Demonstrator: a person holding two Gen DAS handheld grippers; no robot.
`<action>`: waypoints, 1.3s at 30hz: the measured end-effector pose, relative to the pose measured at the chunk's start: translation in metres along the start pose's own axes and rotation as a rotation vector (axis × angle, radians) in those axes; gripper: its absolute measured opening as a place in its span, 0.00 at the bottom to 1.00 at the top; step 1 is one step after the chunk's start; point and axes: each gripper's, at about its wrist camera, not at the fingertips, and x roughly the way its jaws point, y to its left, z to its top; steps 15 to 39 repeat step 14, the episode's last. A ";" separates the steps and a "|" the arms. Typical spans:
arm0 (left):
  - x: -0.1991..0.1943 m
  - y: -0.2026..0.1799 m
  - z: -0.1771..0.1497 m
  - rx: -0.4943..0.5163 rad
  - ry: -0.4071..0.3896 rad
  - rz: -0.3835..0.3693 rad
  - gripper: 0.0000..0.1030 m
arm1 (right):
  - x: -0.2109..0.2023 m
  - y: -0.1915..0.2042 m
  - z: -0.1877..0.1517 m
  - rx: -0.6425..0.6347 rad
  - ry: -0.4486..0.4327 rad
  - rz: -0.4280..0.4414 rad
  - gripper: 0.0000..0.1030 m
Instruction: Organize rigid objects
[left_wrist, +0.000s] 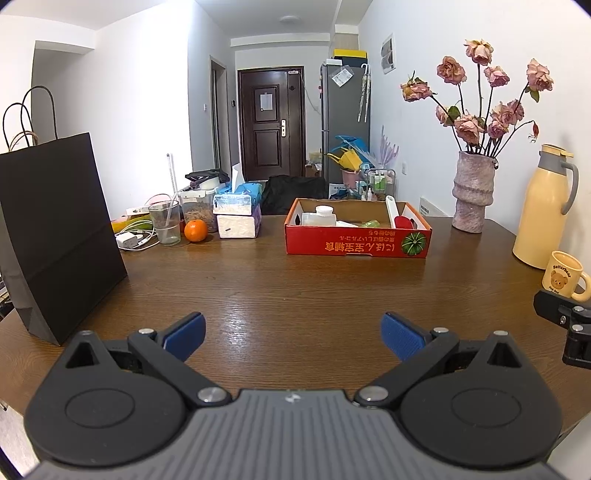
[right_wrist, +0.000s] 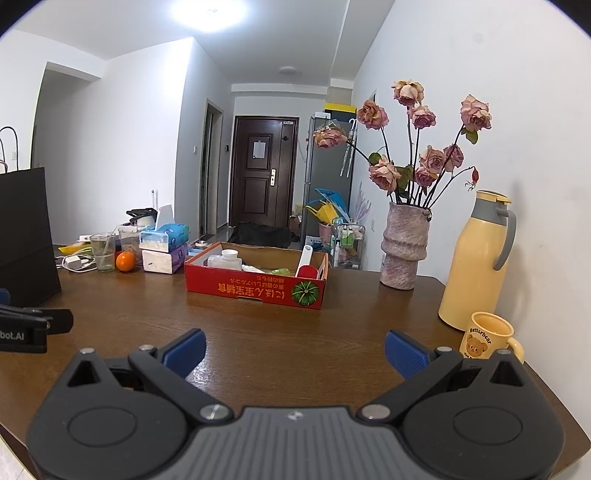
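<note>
At the far left a black paper bag (left_wrist: 55, 236) stood upright on the bench (left_wrist: 295, 295), clear of the work area. The left gripper (left_wrist: 293, 338) and right gripper (right_wrist: 295, 354) both hovered low, jaws spread and empty. Mid-bench, the red box (left_wrist: 356, 242), printed with upside-down Japanese text and a pumpkin, already held the rigid objects, probably for sorting. Right, a mug (right_wrist: 487, 338) read "Butterbear".

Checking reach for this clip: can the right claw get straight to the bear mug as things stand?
Probably yes. The right claw is open and empty, and the bear mug stands just beyond its right finger, with bare table between; the yellow flask stands behind the mug.
</note>
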 end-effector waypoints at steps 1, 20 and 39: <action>0.000 0.000 0.000 0.000 0.001 -0.001 1.00 | 0.000 0.000 0.000 0.000 0.001 0.001 1.00; 0.006 -0.001 -0.001 0.002 0.011 -0.017 1.00 | 0.008 0.000 -0.003 -0.003 0.019 0.003 1.00; 0.006 -0.001 -0.001 0.002 0.011 -0.017 1.00 | 0.008 0.000 -0.003 -0.003 0.019 0.003 1.00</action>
